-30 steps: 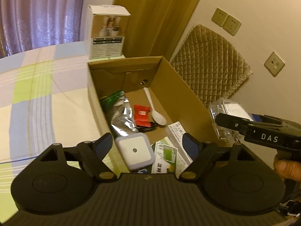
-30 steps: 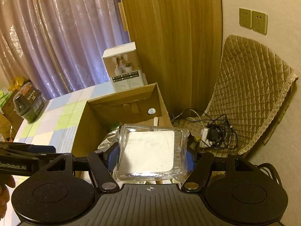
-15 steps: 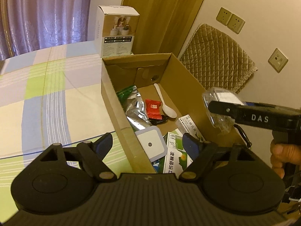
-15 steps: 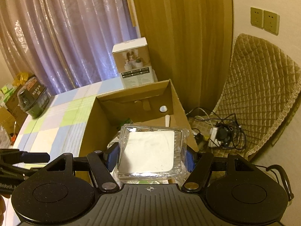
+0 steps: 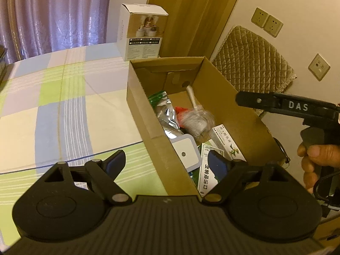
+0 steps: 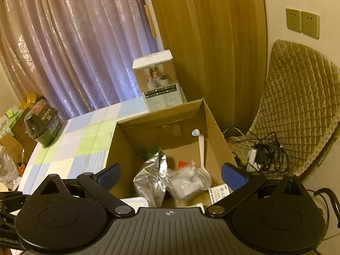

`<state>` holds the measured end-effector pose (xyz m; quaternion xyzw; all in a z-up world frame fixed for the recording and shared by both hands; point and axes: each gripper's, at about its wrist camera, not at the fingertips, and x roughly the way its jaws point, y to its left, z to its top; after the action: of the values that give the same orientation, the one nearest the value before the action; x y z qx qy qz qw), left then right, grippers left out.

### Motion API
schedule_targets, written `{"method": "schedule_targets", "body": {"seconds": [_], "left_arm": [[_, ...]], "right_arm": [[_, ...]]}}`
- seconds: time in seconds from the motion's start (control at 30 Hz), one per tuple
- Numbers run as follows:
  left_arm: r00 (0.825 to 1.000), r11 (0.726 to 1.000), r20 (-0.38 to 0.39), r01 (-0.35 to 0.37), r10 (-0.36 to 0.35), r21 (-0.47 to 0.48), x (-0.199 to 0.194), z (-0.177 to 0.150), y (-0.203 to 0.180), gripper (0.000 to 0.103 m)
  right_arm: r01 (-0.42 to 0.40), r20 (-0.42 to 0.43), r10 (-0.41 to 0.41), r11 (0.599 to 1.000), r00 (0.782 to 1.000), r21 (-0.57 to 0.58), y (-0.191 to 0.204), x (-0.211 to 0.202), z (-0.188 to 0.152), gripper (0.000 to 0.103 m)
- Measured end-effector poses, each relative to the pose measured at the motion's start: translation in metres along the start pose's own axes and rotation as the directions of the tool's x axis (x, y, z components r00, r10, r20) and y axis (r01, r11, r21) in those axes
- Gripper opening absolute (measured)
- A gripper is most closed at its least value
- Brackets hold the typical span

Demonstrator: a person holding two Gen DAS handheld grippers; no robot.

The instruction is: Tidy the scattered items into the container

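An open cardboard box point(image 5: 146, 114) point(image 6: 214, 125) stands at the right edge of the checked tablecloth. Inside lie a clear plastic packet point(image 5: 194, 122) point(image 6: 184, 182), a silver foil bag point(image 5: 166, 114) point(image 6: 150, 178), a white spoon point(image 5: 191, 94) point(image 6: 201, 148), a red sachet point(image 5: 180, 111), a white square pad point(image 5: 186, 152) and green-printed boxes point(image 5: 207, 172). My right gripper point(image 6: 170, 175) hangs open above the box with nothing between its fingers; from the left wrist it shows side-on as a black arm point(image 5: 276, 103), held by a hand. My left gripper point(image 5: 166, 164) is open over the box's near corner.
A white product box point(image 5: 142, 36) point(image 6: 158, 80) stands behind the cardboard box. A dark jar point(image 6: 43, 123) sits at the table's far left. A quilted chair point(image 6: 297, 106) and tangled cables point(image 6: 259, 150) lie right of the box. The checked tablecloth point(image 5: 63, 106) spreads to the left.
My right gripper has opened and let go of the clear plastic packet, which now lies inside the box. The left gripper has drawn back and left.
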<state>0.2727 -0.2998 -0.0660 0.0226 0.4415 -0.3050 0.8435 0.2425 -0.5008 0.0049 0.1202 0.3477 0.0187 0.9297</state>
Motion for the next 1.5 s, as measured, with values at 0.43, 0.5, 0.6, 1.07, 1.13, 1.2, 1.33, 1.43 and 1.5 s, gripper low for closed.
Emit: {"method": "schedule_targets", "body": {"seconds": [0.43, 0.5, 0.6, 1.07, 1.13, 1.2, 1.33, 1.43, 1.5], "left_arm": [[0.996, 0.997, 0.056, -0.067, 0.069, -0.034, -0.048, -0.038, -0.020, 0.102], [0.996, 0.996, 0.052, -0.067, 0.070, -0.061, -0.058, -0.045, -0.023, 0.102], [0.997, 0.995, 0.044, -0.065, 0.069, -0.079, -0.074, -0.057, -0.033, 0.102], [0.988, 0.984, 0.039, -0.145, 0.150, -0.105, -0.144, -0.103, -0.082, 0.102], [0.987, 0.982, 0.037, -0.154, 0.159, -0.105, -0.151, -0.109, -0.087, 0.102], [0.986, 0.981, 0.039, -0.159, 0.164, -0.112, -0.158, -0.115, -0.092, 0.102], [0.986, 0.979, 0.042, -0.156, 0.162, -0.134, -0.171, -0.128, -0.097, 0.102], [0.984, 0.976, 0.051, -0.161, 0.170, -0.146, -0.182, -0.136, -0.100, 0.102], [0.985, 0.976, 0.052, -0.155, 0.164, -0.151, -0.189, -0.140, -0.102, 0.102]], "right_arm": [[0.017, -0.005, -0.017, 0.997, 1.000, 0.071, -0.003, -0.072, -0.046, 0.103], [0.023, -0.002, -0.023, 0.997, 1.000, 0.072, -0.001, -0.088, -0.055, 0.103], [0.029, 0.003, -0.029, 0.996, 1.000, 0.087, 0.000, -0.111, -0.066, 0.103], [0.057, 0.029, -0.057, 0.998, 0.998, 0.010, 0.028, -0.205, -0.111, 0.103], [0.064, 0.037, -0.063, 0.998, 0.997, -0.011, 0.034, -0.214, -0.116, 0.103], [0.066, 0.043, -0.064, 0.997, 0.997, -0.033, 0.039, -0.223, -0.120, 0.103], [0.070, 0.056, -0.067, 0.996, 0.996, -0.054, 0.043, -0.239, -0.127, 0.103], [0.083, 0.074, -0.079, 0.995, 0.994, -0.052, 0.043, -0.252, -0.132, 0.103], [0.079, 0.084, -0.076, 0.996, 0.994, -0.032, 0.041, -0.261, -0.135, 0.103]]}}
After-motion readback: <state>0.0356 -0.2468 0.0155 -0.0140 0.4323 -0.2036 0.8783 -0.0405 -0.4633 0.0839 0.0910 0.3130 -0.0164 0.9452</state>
